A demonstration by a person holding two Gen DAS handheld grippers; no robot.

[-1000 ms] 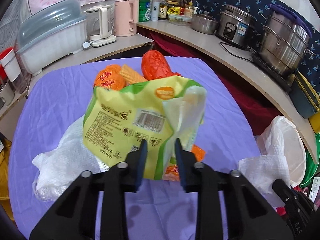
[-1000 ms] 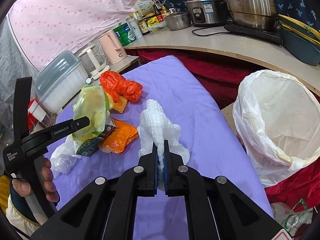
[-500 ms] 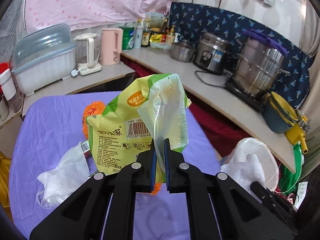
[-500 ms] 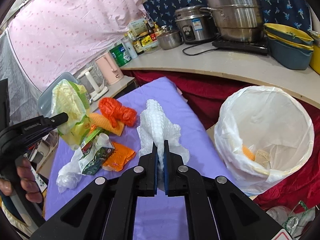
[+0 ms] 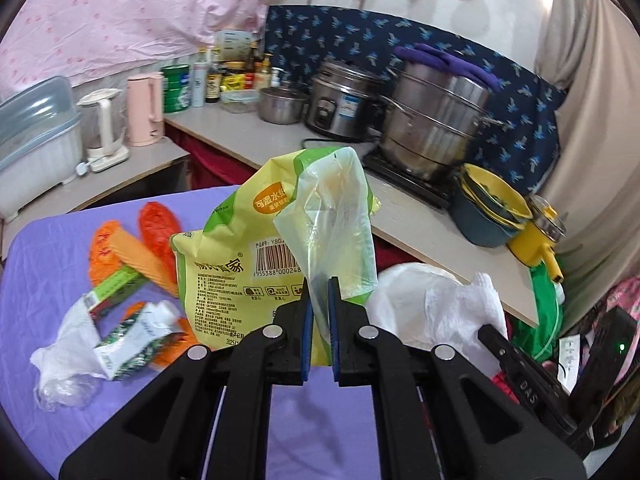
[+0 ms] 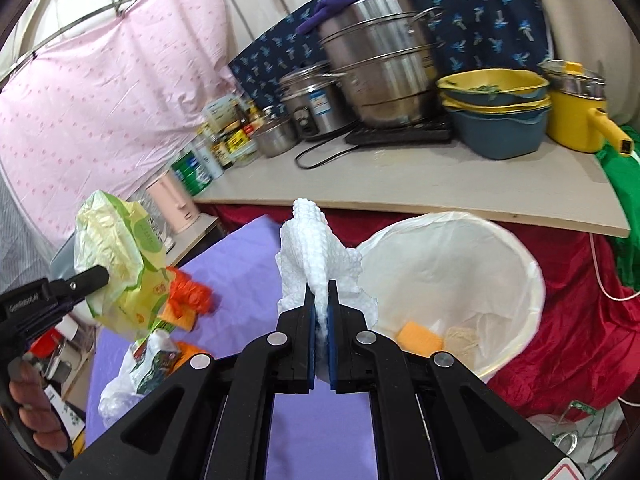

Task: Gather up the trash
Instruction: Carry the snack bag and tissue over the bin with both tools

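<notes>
My left gripper (image 5: 319,292) is shut on a yellow-green plastic snack bag (image 5: 256,256) and holds it up above the purple table (image 5: 48,248). The bag also shows in the right wrist view (image 6: 124,256). My right gripper (image 6: 320,300) is shut on a white paper towel (image 6: 316,256), held in the air near the rim of the white-lined trash bin (image 6: 492,256). The towel (image 5: 460,304) and bin (image 5: 400,288) show in the left wrist view. Orange wrappers (image 5: 132,248), a green-white carton (image 5: 132,336) and clear plastic (image 5: 64,360) lie on the table.
A counter (image 6: 400,176) behind the bin holds steel pots (image 6: 380,64), stacked blue and yellow bowls (image 6: 496,116), a yellow pot (image 6: 576,108), bottles and a pink kettle (image 5: 144,108). A red cloth (image 6: 580,320) hangs beside the bin. The bin holds an orange piece (image 6: 416,334).
Both grippers have risen and swung right toward the bin, each carrying its item. The left gripper closed on the snack bag and lifted it off the table.
</notes>
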